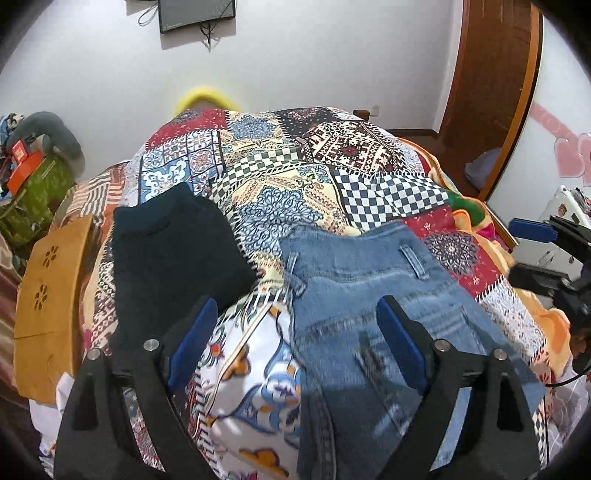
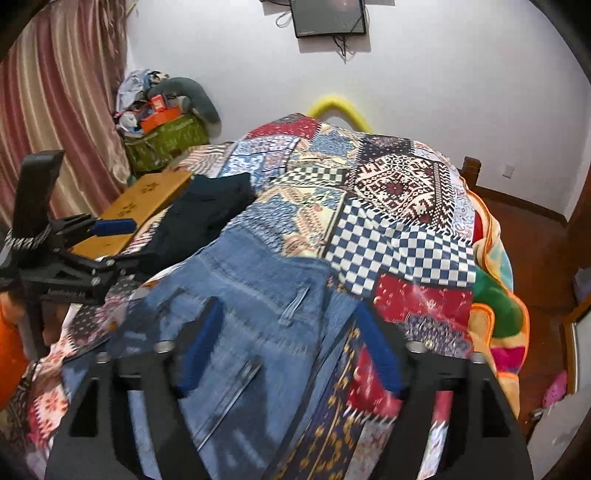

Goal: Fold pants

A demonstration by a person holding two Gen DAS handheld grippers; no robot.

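Blue jeans (image 1: 369, 295) lie on a patchwork bedspread (image 1: 295, 177), waistband and belt loops toward the far side. My left gripper (image 1: 299, 314) is open and empty, hovering over the jeans' left edge; its right finger is over denim, its left over the spread. In the right wrist view the jeans (image 2: 251, 295) spread under my right gripper (image 2: 288, 325), which is open and empty above their right edge. The left gripper also shows at the left of that view (image 2: 110, 225); the right gripper shows at the right edge of the left wrist view (image 1: 535, 229).
A folded dark garment (image 1: 173, 251) lies left of the jeans. A yellow-brown box (image 1: 48, 302) sits at the bed's left edge. A cluttered green bag (image 2: 162, 136) stands by the curtain. A colourful blanket (image 2: 495, 295) hangs off the bed's right side. A screen (image 2: 328, 16) hangs on the wall.
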